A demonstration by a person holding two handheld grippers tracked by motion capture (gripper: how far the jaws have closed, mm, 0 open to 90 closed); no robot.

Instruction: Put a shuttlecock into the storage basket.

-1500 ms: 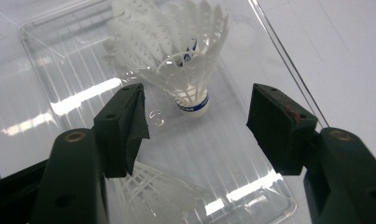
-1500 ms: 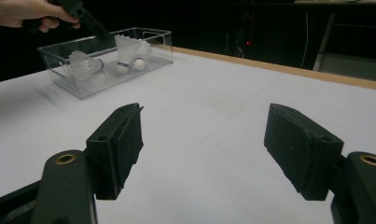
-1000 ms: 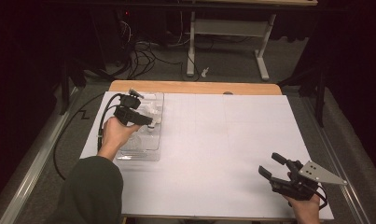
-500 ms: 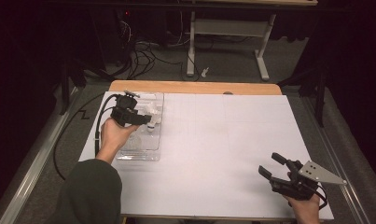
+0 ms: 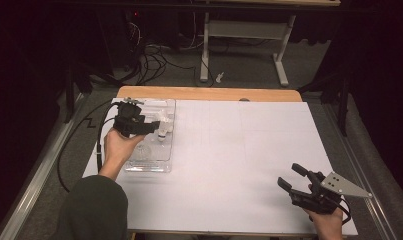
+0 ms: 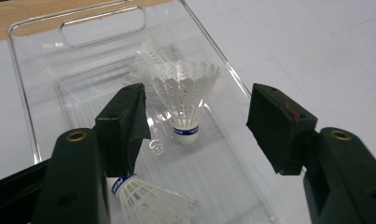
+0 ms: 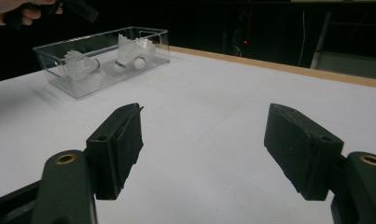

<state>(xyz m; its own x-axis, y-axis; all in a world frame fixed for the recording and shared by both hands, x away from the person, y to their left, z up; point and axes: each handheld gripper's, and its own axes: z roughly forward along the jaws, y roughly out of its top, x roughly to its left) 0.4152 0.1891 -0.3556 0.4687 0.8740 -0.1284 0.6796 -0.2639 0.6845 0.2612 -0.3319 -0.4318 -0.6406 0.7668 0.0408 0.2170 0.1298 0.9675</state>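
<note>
High view: left gripper [image 5: 156, 126] hovering over clear tray [image 5: 148, 165], jaws apart, gripping nothing; right gripper [image 5: 293, 176] resting near the table's front edge, gaping wide, empty.

Left gripper view: upright shuttlecock [image 6: 185, 101] standing ahead between the spread jaws, second shuttlecock [image 6: 150, 203] lying just below the left jaw. Closing carelessly risking crushed feathers.

Right gripper view: tray sitting far ahead to the left.

White shuttlecocks [image 6: 185, 95] with blue bands lie in a clear tray [image 6: 22, 93] on the white worktop [image 5: 249, 150], beside black tongs [image 6: 199, 126].
</note>
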